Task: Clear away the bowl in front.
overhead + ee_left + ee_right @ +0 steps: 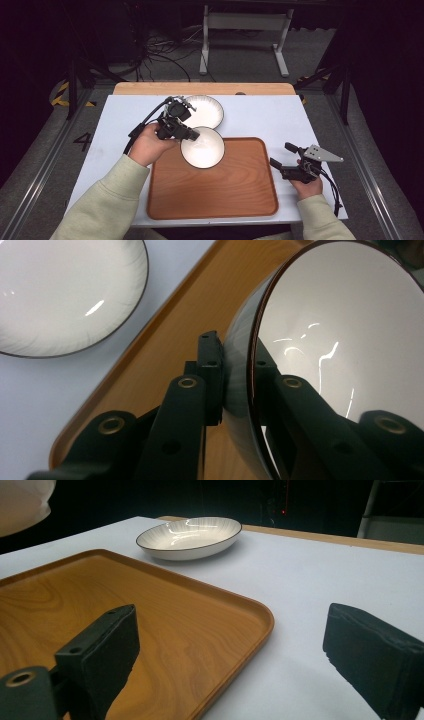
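Clamping the rim of a white, dark-edged ceramic bowl (202, 147), the left gripper (186, 133) is holding it tilted over the wooden tray's (215, 195) far-left corner; the right gripper (282, 156) is sitting wide open, empty, beside the tray's right edge.

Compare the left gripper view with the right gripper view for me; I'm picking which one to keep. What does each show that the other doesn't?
Left gripper view alone: the left gripper shut on the rim of a white bowl, one jaw inside and one outside, the bowl tipped on edge above the tray.

Right gripper view alone: the right gripper with its jaws wide apart and nothing between them, low beside the tray's corner.

Both: the wooden tray and the ribbed white plate on the white table.
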The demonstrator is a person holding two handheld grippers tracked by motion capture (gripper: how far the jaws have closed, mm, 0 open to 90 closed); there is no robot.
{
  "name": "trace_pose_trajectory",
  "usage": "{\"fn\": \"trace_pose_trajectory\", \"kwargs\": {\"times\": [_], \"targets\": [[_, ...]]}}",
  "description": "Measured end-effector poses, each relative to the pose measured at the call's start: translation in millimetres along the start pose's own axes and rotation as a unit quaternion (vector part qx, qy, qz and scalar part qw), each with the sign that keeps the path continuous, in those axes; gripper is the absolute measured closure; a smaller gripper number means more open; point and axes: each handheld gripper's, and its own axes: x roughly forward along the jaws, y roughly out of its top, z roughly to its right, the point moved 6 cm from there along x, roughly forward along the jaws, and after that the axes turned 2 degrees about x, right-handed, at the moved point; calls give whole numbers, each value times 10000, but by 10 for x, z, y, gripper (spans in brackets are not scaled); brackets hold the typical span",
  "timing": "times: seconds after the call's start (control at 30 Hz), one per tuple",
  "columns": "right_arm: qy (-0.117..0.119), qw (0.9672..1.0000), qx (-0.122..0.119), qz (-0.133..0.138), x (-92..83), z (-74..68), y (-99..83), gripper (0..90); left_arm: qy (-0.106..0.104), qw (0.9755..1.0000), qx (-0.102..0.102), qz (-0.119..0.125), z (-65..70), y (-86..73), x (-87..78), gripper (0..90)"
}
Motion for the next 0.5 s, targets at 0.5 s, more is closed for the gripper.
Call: {"fn": "trace_pose_trajectory", "kwargs": {"times": [0.5], "targets": [[-13, 10000, -1, -11, 4, -2, -3, 84, -63, 9995, 32, -304, 71, -128, 330, 822]]}}
